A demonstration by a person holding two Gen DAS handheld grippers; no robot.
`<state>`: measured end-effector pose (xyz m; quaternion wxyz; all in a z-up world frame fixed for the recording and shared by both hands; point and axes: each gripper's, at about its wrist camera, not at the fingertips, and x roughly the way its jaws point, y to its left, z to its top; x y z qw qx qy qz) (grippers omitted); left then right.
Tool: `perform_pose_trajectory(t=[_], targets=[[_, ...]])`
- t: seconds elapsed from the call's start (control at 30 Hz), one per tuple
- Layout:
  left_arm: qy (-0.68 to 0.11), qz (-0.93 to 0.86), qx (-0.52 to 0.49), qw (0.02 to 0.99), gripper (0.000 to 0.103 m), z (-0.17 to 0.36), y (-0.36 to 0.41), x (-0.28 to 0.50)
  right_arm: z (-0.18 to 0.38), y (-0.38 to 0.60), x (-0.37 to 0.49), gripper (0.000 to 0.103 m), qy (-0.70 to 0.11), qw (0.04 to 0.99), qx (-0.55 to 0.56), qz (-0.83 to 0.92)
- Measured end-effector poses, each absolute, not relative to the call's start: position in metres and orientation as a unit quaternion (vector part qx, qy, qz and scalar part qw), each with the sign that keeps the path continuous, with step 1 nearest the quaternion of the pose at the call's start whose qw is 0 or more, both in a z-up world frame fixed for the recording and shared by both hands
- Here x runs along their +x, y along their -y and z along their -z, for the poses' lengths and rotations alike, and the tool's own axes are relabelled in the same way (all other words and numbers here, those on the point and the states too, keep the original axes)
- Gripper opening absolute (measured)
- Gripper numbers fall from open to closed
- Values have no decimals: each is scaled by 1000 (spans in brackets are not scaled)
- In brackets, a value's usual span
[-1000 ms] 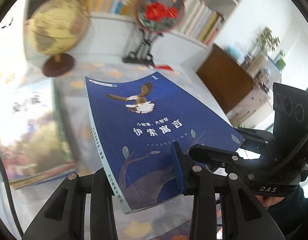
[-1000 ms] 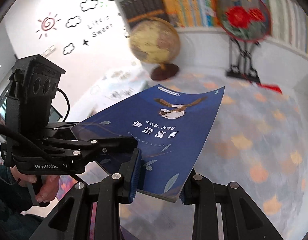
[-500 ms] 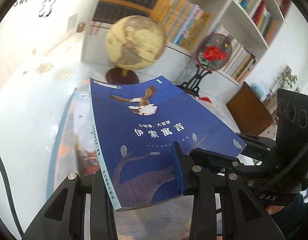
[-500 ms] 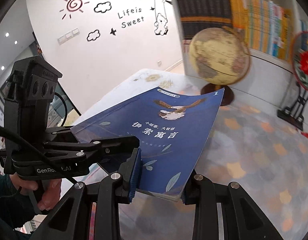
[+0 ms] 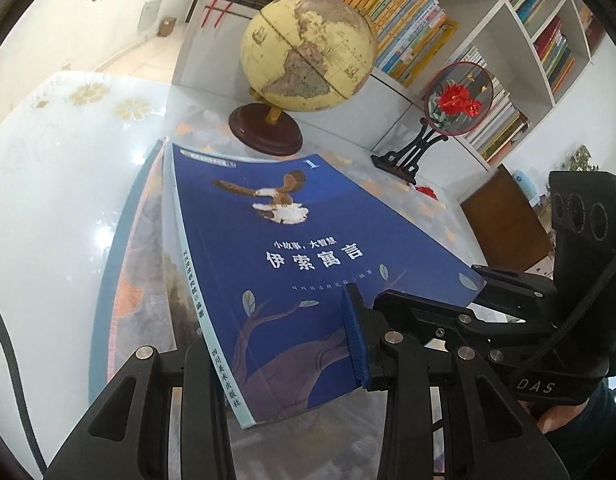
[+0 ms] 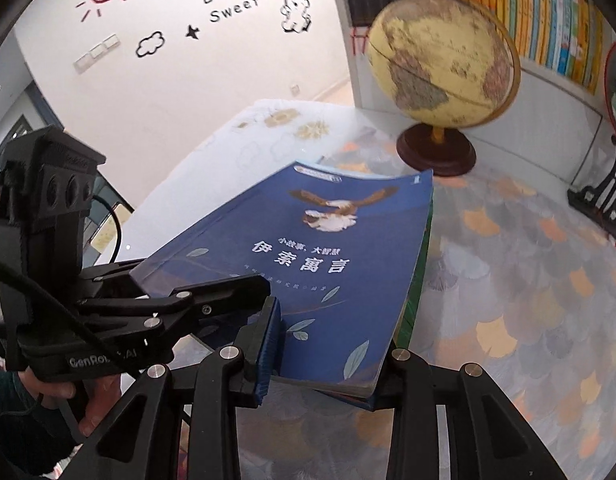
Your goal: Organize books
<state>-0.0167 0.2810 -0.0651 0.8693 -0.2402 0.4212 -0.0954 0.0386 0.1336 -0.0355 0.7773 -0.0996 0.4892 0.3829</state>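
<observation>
A blue paperback (image 5: 308, 248) with a bird on its cover is held tilted, just above the table, by both grippers. My left gripper (image 5: 275, 352) is shut on its near edge by the spine. My right gripper (image 6: 328, 364) clamps the near edge at the other corner. Its jaws are opening, with the blue paperback (image 6: 328, 260) still between the pads. Under the blue one lies another book (image 5: 147, 264) with a pale illustrated cover. Its green edge (image 6: 422, 264) shows along the right side. A person's hand holds each gripper's handle.
A yellow globe (image 5: 308, 48) on a dark round base stands just beyond the books. A round fan ornament (image 5: 458, 98) with red flowers stands to its right. A full white bookshelf (image 5: 408, 20) lines the back. The leaf-patterned tablecloth (image 6: 528, 280) spreads to the right.
Both grippers have carried the blue book leftward across the table and lower. It now hangs over the lying book, in front of the globe. Both grips look unchanged.
</observation>
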Motion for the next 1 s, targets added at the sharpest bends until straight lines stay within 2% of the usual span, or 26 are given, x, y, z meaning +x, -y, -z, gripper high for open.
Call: perform_pose_trajectory(t=[0.13,0.23,0.5,0.7,0.87,1.0], targets=[[-422,100,-254,864,33,73,-287,-14,43,-135,45,34,-501,776,-91,-374],[-426,95,-268,859,33,80,-293,-11,48,-136,44,43,-505,775,-93,-368],[-452,70,-285,842,35,101,-301,-28,71,-135,41,46,-535,765,-88,-348],[-444,39,-299,844,35,98,-312,-56,85,-119,35,47,-577,748,-75,-320],[-442,15,-305,844,35,94,-315,-79,73,-97,19,47,-565,762,-56,-311],[-423,18,-287,859,35,69,-298,-96,47,-75,8,47,-543,783,-22,-301]])
